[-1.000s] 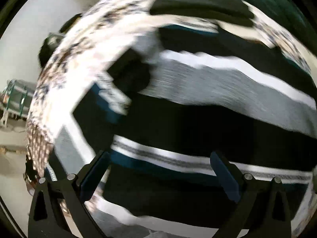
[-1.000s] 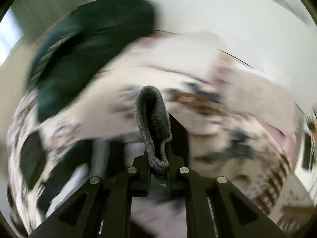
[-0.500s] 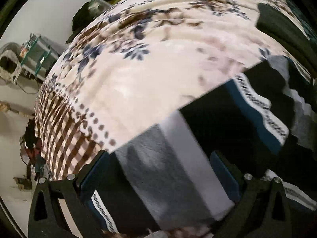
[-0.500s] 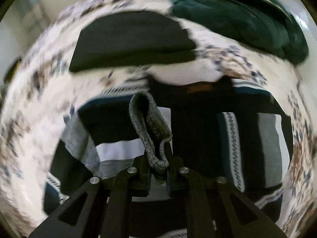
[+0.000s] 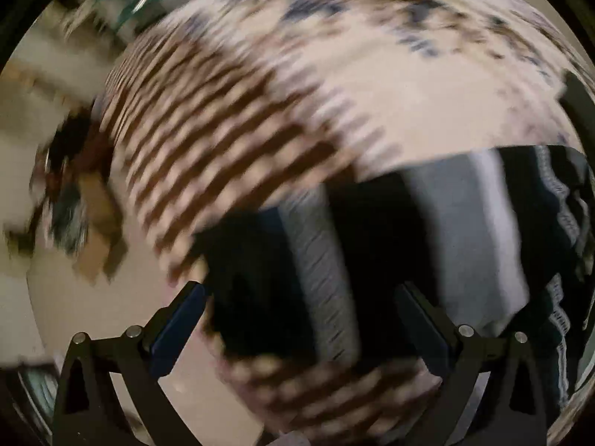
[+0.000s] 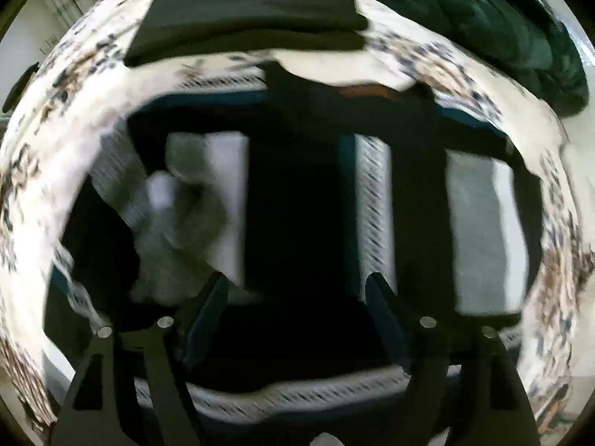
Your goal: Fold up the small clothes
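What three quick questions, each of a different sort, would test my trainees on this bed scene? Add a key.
1. True or false: the folded black garment lies on top of the striped blanket.
2. Choose one: the bedding heap in the far right corner is A) dark green, B) red, C) yellow.
3. Short answer: what do the left tongs hold?

Key: 1 false, it lies on the floral cover, beyond the blanket. 2 A. 3 nothing, they stand wide open above the blanket's edge.
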A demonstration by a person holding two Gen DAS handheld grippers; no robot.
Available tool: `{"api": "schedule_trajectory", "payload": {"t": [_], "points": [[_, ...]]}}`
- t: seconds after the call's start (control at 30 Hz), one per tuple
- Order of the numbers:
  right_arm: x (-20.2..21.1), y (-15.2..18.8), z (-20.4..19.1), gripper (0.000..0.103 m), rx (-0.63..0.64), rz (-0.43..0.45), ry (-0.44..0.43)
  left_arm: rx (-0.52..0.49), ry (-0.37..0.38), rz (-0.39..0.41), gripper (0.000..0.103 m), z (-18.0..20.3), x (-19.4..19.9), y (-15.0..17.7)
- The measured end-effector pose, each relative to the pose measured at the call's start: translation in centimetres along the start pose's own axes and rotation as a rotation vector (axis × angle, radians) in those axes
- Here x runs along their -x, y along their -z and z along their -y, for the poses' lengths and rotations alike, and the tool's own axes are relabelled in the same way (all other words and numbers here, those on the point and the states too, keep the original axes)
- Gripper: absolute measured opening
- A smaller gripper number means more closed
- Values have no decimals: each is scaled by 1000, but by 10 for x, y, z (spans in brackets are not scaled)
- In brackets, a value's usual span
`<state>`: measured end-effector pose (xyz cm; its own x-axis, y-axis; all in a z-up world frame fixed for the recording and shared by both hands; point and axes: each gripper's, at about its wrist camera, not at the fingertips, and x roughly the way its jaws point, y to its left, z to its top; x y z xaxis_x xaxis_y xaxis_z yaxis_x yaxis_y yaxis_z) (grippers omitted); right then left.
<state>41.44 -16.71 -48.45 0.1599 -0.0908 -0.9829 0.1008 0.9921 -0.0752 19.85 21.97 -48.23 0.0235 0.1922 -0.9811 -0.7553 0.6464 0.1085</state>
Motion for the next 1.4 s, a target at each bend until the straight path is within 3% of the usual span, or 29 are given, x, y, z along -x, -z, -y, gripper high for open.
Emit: {"api": "schedule_trajectory", "payload": {"t": [0.1,0.2,0.33,0.37,0.4,0.47,0.5,0.57,0.63,0.7,0.73,0.83,0.93,1.03,1.1,1.17,1.2,1.27,1.4], "points": [[5,25,27,79,-18,-31,-10,192,34,-107,103,-43,-19,26],[6,45,50,79,-27,-64,-21,367,134,-191,103,-69,-38,39],[1,65,65,79,17,-88,10,567,251,-208,101,-87,-62,50],[-1,69,67,79,37,-92,25,626,299,-201,96,-91,-68,50],[-3,72,69,79,53,-96,34,679,324,-180,85,-94,-71,49],[-5,75,72,79,69,-96,41,728,340,-147,76,-95,-72,44],[-6,76,73,79,77,-95,44,741,328,-117,60,-94,-70,41],[-10,76,75,79,88,-92,55,735,289,-72,47,-91,-69,34],[-11,77,74,79,90,-91,59,729,272,-50,27,-88,-73,32],[-11,78,74,79,94,-87,60,734,252,-48,14,-84,-72,32],[-10,78,73,79,95,-88,60,734,250,-32,12,-86,-68,33],[-5,78,71,79,101,-79,54,735,276,-5,12,-86,-50,33],[2,79,70,79,111,-73,31,796,385,-62,20,-105,-43,48],[6,79,72,79,112,-78,3,902,481,-96,31,-114,-31,73],[8,80,72,79,110,-77,-7,965,525,-73,47,-115,-21,84],[9,81,73,79,114,-77,-12,981,553,-60,56,-106,-16,84],[10,82,73,79,116,-78,-13,983,553,-71,56,-101,-15,81],[9,82,75,79,118,-79,-13,994,619,-92,57,-85,-17,76],[7,82,77,79,110,-83,-13,978,620,-140,57,-67,-47,71]]}}
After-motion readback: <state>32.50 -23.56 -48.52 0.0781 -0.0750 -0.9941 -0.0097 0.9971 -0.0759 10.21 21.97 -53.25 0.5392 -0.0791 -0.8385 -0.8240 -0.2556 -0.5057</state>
